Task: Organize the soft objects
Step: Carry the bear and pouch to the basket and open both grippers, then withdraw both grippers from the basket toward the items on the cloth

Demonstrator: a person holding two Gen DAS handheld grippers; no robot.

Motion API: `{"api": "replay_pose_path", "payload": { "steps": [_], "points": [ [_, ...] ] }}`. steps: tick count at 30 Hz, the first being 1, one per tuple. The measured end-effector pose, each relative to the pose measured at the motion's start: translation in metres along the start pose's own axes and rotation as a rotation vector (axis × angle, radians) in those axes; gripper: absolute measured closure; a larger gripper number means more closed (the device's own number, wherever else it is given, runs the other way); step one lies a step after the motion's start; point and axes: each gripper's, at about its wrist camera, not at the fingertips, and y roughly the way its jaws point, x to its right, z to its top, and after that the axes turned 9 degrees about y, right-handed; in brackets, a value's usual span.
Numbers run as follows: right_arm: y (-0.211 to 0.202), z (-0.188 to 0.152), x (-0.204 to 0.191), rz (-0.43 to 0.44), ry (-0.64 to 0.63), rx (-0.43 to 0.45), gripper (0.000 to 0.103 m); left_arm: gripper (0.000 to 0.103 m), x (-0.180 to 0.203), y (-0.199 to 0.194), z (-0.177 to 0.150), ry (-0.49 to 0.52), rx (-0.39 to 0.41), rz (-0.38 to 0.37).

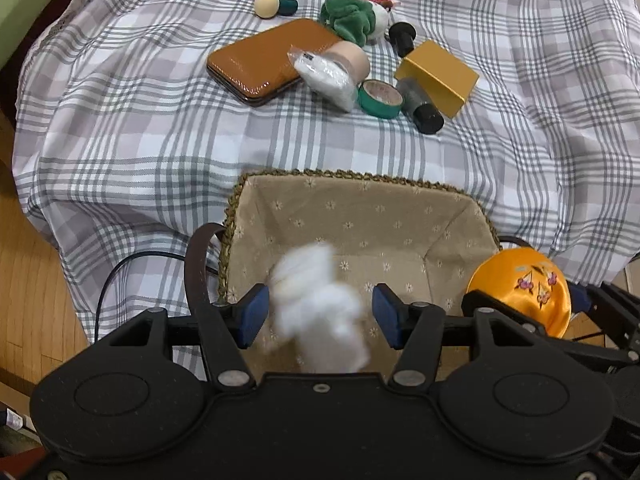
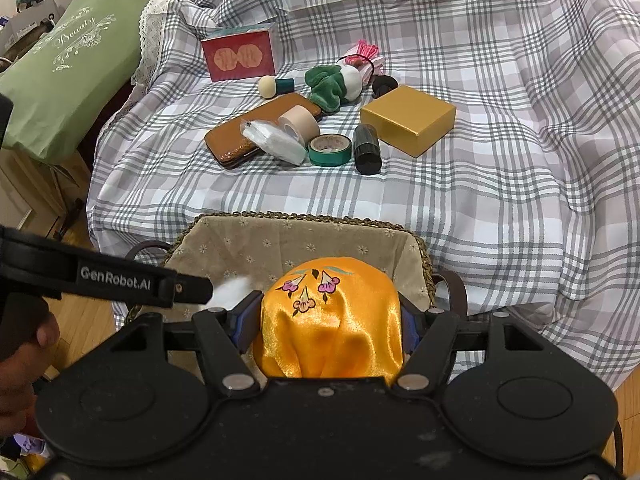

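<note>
My left gripper [image 1: 316,314] hung over the near end of the fabric-lined woven basket [image 1: 360,216]; its blue pads stood apart, with a blurred white fluffy wad [image 1: 316,300] loose between them, seemingly clear of both pads. My right gripper [image 2: 328,320] was closed on a glossy orange satin pouch [image 2: 328,320] with embroidered pink flowers, its pads pressing the bulging sides, just above the basket's near right part. The basket's rim was braided straw and its lining beige cloth dotted with small daisies; a dark strap handle curved at each end. It sat on the near edge of a grey-and-white checked cloth [image 1: 140,120], rumpled in soft folds. Farther off lay the remaining things in a cluster: a green velvet scrunchie [image 2: 324,84], a crinkled clear bag of white stuffing [image 2: 276,140], a smooth tan case [image 2: 236,136], two tape rolls, a black cylinder [image 2: 366,150], and a matte gold box [image 2: 408,118]. A red box [image 2: 240,56] stood at the far left.
</note>
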Motion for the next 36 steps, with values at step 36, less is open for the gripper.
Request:
{"api": "replay_pose_path", "payload": {
  "steps": [36],
  "points": [
    [0.005,0.009,0.009,-0.006,0.059,0.017,0.034,0.026,0.018,-0.005,-0.001,0.080,0.044,0.127]
  ]
}}
